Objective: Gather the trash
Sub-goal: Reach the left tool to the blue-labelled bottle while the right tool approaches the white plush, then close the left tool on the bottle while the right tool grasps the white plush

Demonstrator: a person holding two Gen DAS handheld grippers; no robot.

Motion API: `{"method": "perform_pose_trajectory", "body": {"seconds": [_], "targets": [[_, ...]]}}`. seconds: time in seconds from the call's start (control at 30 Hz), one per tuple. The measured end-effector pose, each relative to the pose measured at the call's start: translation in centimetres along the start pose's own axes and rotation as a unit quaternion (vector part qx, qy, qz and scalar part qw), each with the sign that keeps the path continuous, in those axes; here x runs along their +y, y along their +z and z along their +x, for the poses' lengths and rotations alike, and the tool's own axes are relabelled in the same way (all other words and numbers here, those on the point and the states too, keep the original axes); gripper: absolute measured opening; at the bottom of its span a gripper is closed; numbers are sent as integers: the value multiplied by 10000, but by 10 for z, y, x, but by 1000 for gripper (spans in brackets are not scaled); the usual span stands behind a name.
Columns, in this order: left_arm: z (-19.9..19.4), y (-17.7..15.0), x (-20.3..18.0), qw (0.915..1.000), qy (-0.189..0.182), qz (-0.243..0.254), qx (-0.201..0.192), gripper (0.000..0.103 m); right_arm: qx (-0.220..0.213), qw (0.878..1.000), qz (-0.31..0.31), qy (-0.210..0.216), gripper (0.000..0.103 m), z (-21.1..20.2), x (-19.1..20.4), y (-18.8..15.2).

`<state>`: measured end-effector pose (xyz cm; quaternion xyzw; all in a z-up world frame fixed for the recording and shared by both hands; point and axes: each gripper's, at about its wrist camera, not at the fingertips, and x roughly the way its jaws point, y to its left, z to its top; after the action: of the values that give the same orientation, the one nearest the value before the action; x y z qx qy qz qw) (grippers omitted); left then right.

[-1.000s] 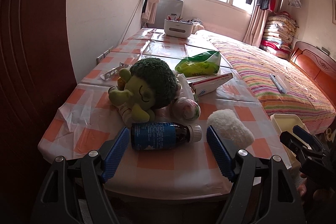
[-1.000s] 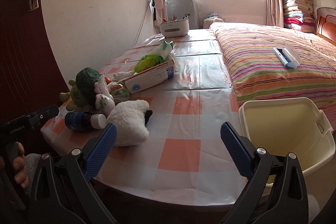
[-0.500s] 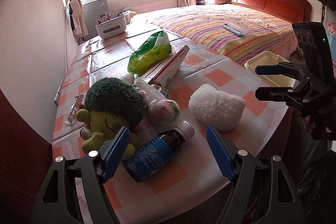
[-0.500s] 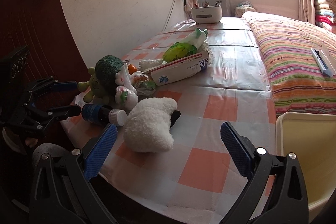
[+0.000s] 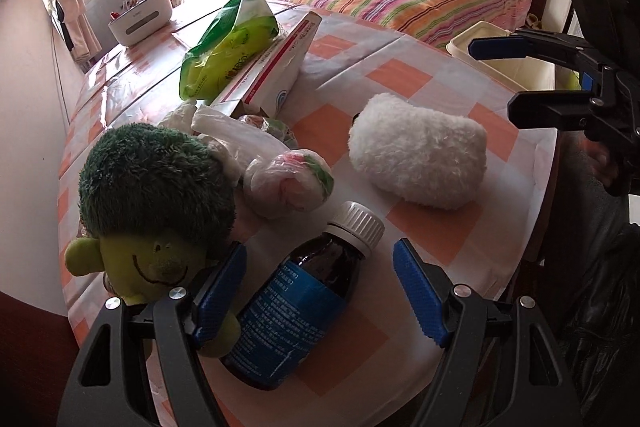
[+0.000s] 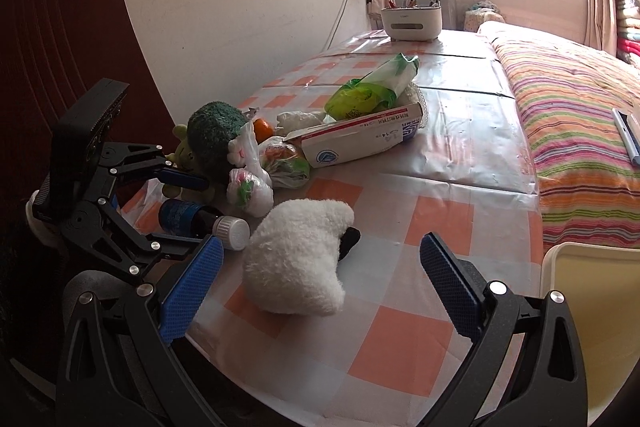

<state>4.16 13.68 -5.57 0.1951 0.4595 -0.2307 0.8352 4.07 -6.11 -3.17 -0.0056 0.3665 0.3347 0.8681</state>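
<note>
A dark medicine bottle with a blue label and white cap lies on the checked table, between the open fingers of my left gripper; the bottle also shows in the right wrist view. A knotted plastic bag of scraps and crumpled white bags lie just beyond it. A green snack bag rests on a torn white carton. My right gripper is open and empty, with a white plush toy between its fingers. A cream bin stands at the table's right edge.
A green-haired plush doll sits left of the bottle, touching my left finger. A white organiser box stands at the table's far end. A striped bed runs along the right. A dark door is at the left.
My left gripper has moved forward and lower, so the bottle now lies between its fingers. My right gripper has swung left toward the white plush toy.
</note>
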Motion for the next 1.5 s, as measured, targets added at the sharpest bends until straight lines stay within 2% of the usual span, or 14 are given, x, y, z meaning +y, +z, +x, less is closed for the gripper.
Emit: {"method": "perform_pose_trajectory", "body": {"seconds": [0.1, 0.2, 0.3, 0.43, 0.53, 0.73, 0.83, 0.97, 1.03, 1.07, 1.3, 1.5], "targets": [[11, -5, -7, 9994, 81, 213, 250, 73, 77, 9999, -96, -10, 97, 8, 3, 4], [15, -10, -13, 9990, 153, 325, 284, 73, 229, 9995, -185, -84, 97, 19, 7, 9], [14, -12, -9, 9995, -84, 22, 303, 67, 433, 9985, -282, -180, 97, 33, 11, 11], [16, -13, -4, 9992, -131, -318, 226, 63, 768, 9959, -382, -280, 97, 53, 16, 11], [16, -15, 0, 9977, -226, -620, 164, 50, 972, 9934, -506, -331, 97, 64, 19, 9], [15, -16, -3, 9956, 0, -939, 77, 49, 1286, 9892, -635, -311, 97, 82, 19, 5], [15, -17, -3, 9940, 77, -1093, 27, 49, 1371, 9886, -590, -207, 92, 87, 17, 3], [14, -19, 0, 9909, 120, -1341, -84, 49, 1382, 9879, -675, -200, 76, 89, 17, -2], [13, -21, 0, 9896, 171, -1419, -152, 48, 1296, 9886, -733, -216, 56, 87, 17, -3], [14, -21, -1, 9890, 201, -1457, -180, 47, 1264, 9894, -685, -195, 53, 86, 16, -3], [14, -21, -3, 9842, 453, -1679, -343, 44, 992, 9946, -241, -158, 50, 75, -7, -5], [16, -17, -5, 9817, 643, -1748, -406, 44, 847, 9959, -119, -279, 50, 66, -21, -9]]}}
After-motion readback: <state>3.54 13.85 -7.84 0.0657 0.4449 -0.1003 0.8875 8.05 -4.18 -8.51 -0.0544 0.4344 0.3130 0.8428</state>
